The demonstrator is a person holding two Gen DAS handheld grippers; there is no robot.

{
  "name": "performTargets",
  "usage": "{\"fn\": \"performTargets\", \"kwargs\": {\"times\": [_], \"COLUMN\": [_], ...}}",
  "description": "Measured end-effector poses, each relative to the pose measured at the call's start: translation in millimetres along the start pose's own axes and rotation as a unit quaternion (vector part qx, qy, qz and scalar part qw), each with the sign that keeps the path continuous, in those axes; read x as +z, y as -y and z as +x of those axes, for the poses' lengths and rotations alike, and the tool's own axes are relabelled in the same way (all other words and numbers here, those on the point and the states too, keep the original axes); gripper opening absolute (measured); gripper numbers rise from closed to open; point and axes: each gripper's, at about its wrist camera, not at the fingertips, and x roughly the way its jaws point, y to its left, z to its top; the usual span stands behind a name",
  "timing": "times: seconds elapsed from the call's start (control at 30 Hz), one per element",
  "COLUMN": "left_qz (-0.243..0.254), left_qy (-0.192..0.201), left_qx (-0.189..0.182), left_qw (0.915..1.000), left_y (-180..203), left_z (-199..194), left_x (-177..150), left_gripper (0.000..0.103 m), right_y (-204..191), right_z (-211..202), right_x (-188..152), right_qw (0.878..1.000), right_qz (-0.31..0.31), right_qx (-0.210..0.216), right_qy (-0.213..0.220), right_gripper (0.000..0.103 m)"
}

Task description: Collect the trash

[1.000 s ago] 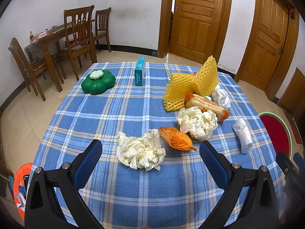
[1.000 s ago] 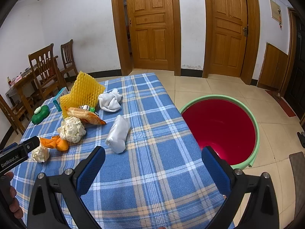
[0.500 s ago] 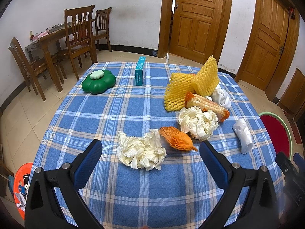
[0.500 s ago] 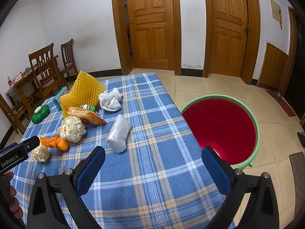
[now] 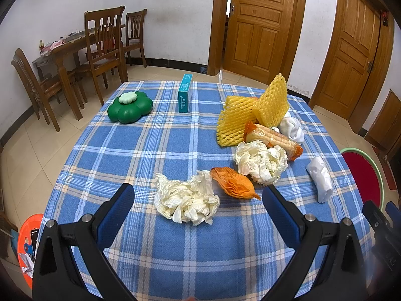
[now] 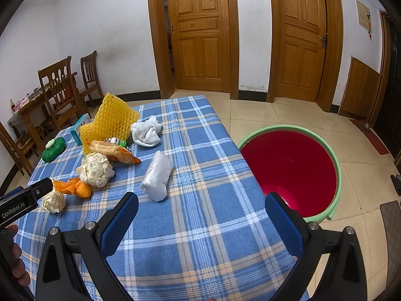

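Well, I had both grippers hanging over the near edge of the blue plaid tablecloth, each spread wide with nothing between its blue pads. My left gripper faced the nearest crumpled tissue wad, which lay just ahead of the gap, with bare cloth on its left side all the way to the table edge. An orange wrapper touched that wad on its right, and a second tissue ball sat just behind the wrapper. Further back the snack packet, the yellow foam netting and a white sock crowded together. A white plastic bag lay apart near the right edge.

My right gripper had open cloth ahead, the white plastic bag just beyond its left pad. Only this view showed the whole red basin with its green rim, standing on the tiled floor close against the table's right edge; the left wrist view caught only a sliver of it. The left view alone showed an orange object on the floor by the left corner. A green flower-shaped container and a teal box stood toward the far side, well clear of the trash.
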Motion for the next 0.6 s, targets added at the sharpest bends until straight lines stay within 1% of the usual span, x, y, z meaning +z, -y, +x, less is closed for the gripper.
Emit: {"fn": "performTargets", "kwargs": {"times": [0.33,0.6], "left_qz": [0.001,0.000], "left_qy": [-0.002,-0.013], "left_qx": [0.000,0.003], "left_qw": [1.0000,0.9999], "left_y": [-1.3,-8.0], "left_z": [0.8,13.1], "left_x": [-0.7,-2.7], "left_gripper": [0.101,0.101], "right_y": [-0.9,-6.1], "right_z": [2.2,8.6], "right_x": [-0.3,-4.1], "right_qw": [1.000,1.000], "right_qz": [0.000,-0.004], "right_qx": [0.000,-0.002], "right_qy": [-0.001,-0.009], "right_gripper": [0.103,0.103]}}
